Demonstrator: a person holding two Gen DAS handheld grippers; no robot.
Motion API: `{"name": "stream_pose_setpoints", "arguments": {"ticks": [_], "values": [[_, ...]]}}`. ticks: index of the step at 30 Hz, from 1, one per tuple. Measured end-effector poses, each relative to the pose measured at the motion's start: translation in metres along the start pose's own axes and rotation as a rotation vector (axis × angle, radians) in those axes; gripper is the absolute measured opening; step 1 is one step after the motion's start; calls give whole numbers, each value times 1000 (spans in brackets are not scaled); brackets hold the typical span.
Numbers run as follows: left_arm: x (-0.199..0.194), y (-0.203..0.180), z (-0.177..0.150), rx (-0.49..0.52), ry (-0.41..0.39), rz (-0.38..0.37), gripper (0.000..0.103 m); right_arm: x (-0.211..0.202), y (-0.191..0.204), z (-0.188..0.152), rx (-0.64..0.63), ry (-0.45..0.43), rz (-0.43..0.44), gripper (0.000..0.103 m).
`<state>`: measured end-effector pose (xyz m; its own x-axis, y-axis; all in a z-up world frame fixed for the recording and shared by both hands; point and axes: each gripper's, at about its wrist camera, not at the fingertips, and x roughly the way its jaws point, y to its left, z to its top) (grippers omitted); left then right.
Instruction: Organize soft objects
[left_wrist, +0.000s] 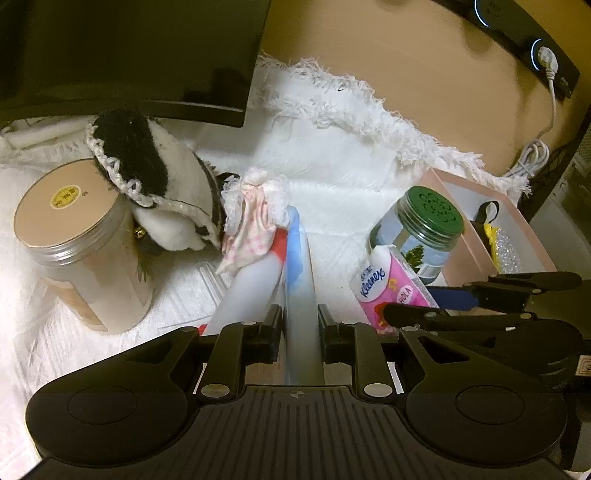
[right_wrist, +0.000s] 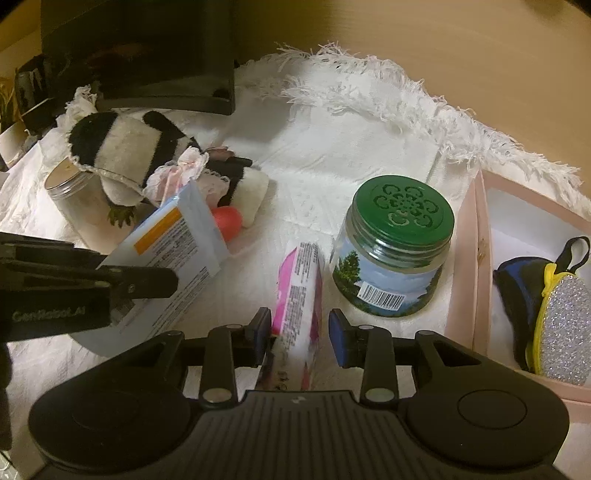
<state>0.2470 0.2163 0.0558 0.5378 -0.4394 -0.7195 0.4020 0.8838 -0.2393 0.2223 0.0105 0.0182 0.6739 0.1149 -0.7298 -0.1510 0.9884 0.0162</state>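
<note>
Fringed white cloth (right_wrist: 369, 122) covers the table, with a pink box (right_wrist: 480, 258) at its right edge already holding a sparkly pouch (right_wrist: 561, 325). Beside it stands a green-lidded jar (right_wrist: 395, 254). The left gripper (left_wrist: 299, 325) is clamped almost shut on a flat white tube (right_wrist: 173, 251), which rests near a panda plush (right_wrist: 125, 147). The right gripper (right_wrist: 299, 332) stands part open around a pink tissue pack (right_wrist: 299, 295), its pads apparently not pressing. Lifted now, the pack would likely slip out, and a swing toward the box could knock the jar.
</note>
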Motion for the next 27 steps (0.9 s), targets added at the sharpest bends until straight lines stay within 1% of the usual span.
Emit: {"name": "stream_pose_setpoints", "arguments": {"ticks": [1,2,3,6,9,11,12,16,18,21,24,26,27], "values": [[0,0,0,1,-2,4,21,1,1,1,-6,5,-8,33],[1,-1,-1,1,-4,9,20,2,2,1,-13,9,-14,25],[1,-1,-1,1,-5,13,19,2,3,2,-19,11,-14,22],[1,-1,-1,17,-6,26,18,-4,4,4,-21,6,1,18],[-6,-3,5,21,-31,34,17,-15,1,11,-1,-26,22,18],[-12,-7,14,32,-51,35,16,-26,-6,21,21,-63,40,18],[-16,-9,20,41,-67,33,12,-32,-10,26,29,-80,44,18],[-36,-29,54,78,-157,-2,12,-69,-39,51,78,-182,45,18],[-43,-45,72,113,-195,-27,12,-92,-57,62,89,-240,20,18],[-50,-69,94,175,-237,-41,12,-122,-87,68,105,-309,-52,18],[-48,-71,97,145,-230,-52,13,-137,-113,60,138,-320,-100,18],[-41,-66,89,109,-191,-70,16,-136,-124,50,163,-299,-112,18],[-36,-64,82,97,-165,-72,16,-133,-128,45,178,-281,-109,18]]}}
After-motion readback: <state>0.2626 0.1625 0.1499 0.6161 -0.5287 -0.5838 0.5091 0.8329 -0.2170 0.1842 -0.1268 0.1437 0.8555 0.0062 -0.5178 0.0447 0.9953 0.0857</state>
